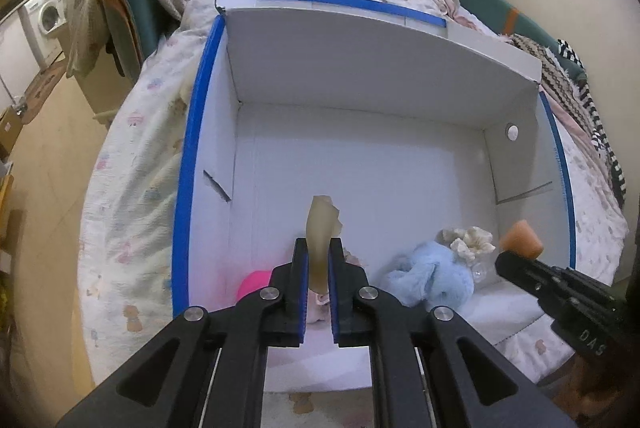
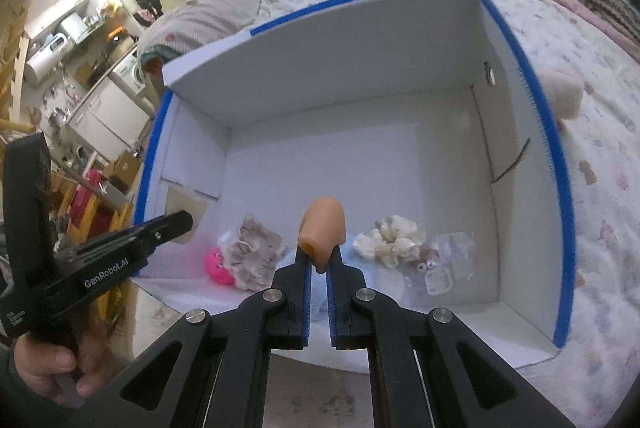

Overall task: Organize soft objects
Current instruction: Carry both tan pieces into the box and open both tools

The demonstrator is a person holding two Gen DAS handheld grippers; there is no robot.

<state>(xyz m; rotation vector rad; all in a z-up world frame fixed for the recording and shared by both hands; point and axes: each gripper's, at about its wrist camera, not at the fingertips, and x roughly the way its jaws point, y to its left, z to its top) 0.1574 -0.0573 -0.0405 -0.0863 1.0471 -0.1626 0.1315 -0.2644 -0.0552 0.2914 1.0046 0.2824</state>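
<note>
Both tongs are clamped on soft things over the box; our left tongs pinch a thin beige pad, upright between the blue pads, and our right tongs grip an orange sponge; in the left view that sponge shows at the box's right wall.

Below them, along the near side of the box floor, lie things we judge already sorted: a pink ball, a beige scrunchie, a blue plush, a cream scrunchie and a clear packet; most of the floor is bare.

Outward, the box sits on the bed; a cream fluffy piece lies on the bed just beside the box's right wall.

We judge the task well along; left to do are two drops into the box, then perhaps that fluffy piece; whether more waits elsewhere we cannot tell.
</note>
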